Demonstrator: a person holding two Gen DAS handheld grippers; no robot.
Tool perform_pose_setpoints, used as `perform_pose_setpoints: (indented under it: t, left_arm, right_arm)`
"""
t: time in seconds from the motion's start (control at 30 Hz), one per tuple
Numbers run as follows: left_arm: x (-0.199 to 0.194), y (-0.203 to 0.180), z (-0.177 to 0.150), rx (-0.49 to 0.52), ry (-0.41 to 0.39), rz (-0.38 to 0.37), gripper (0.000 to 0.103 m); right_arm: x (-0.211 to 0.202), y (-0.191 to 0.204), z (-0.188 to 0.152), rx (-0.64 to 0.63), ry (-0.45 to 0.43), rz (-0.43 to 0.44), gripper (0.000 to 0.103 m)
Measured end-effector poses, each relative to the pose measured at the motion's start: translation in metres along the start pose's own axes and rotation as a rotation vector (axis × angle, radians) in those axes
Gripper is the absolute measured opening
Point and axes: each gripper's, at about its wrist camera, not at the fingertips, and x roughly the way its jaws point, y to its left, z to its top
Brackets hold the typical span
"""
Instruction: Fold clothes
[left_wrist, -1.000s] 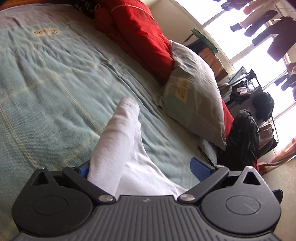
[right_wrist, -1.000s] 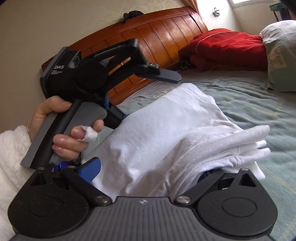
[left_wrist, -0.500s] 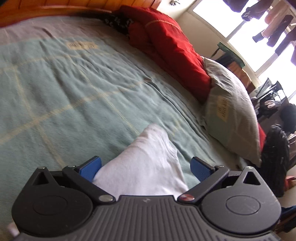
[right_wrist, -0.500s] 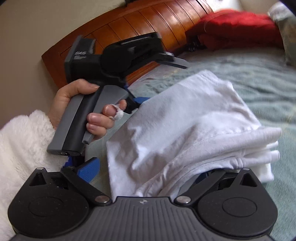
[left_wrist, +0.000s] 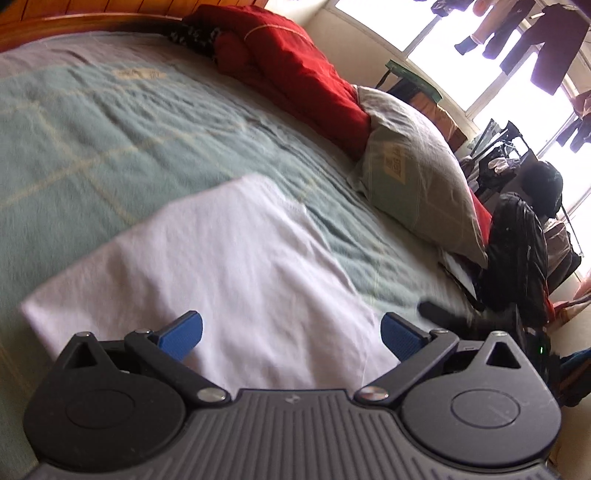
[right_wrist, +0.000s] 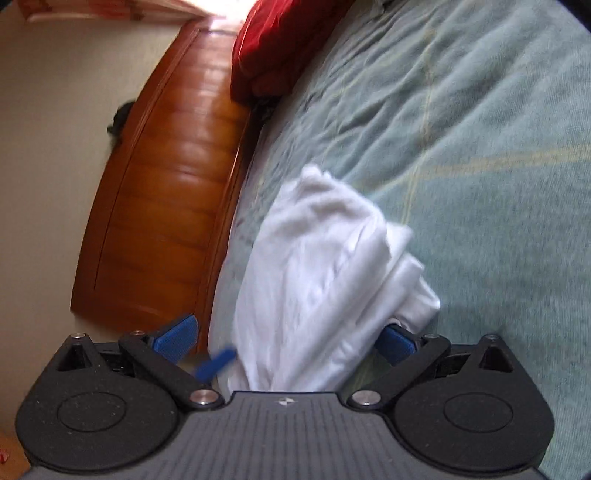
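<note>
A folded white garment (left_wrist: 207, 266) lies on the green bedspread (left_wrist: 110, 129). In the left wrist view it spreads flat in front of my left gripper (left_wrist: 291, 338), whose blue pads are wide apart and hold nothing. In the right wrist view the same garment (right_wrist: 314, 280) shows as a thick bundle with stacked folded edges, lying between the blue pads of my right gripper (right_wrist: 284, 341). The right jaws stand wide apart and do not pinch the cloth. The view is rolled sideways and blurred.
A red quilt (left_wrist: 295, 70) and a grey-green pillow (left_wrist: 413, 177) lie along the bed's far side. The wooden headboard (right_wrist: 166, 184) borders the bed. Dark bags (left_wrist: 517, 258) and hanging clothes (left_wrist: 546, 48) are by the window.
The garment now lies flat and wide before my left gripper instead of bunched between its pads. My right gripper has rolled sideways, and the left hand has left its view.
</note>
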Motion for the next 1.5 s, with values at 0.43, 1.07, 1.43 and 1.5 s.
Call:
perform_pose_setpoints:
  t: [0.43, 1.07, 1.43, 1.5]
  left_arm:
    - [-0.01, 0.014, -0.026, -0.037, 0.006, -0.07, 0.102]
    - [0.001, 0.014, 0.032, -0.06, -0.056, -0.118, 0.102]
    - [0.028, 0.021, 0.06, -0.119, -0.061, -0.003, 0.1]
    - [0.039, 0.004, 0.07, -0.072, -0.037, -0.014, 0.1]
  right_arm:
    - [-0.017, -0.006, 0.031, -0.128, -0.174, -0.124, 0.081]
    - [0.047, 0.071, -0.03, -1.098, 0.144, -0.369, 0.056]
    - [0.015, 0.082, -0.023, -0.972, 0.105, -0.269, 0.074]
    - [0.014, 0.086, -0.028, -0.979, 0.096, -0.264, 0.08]
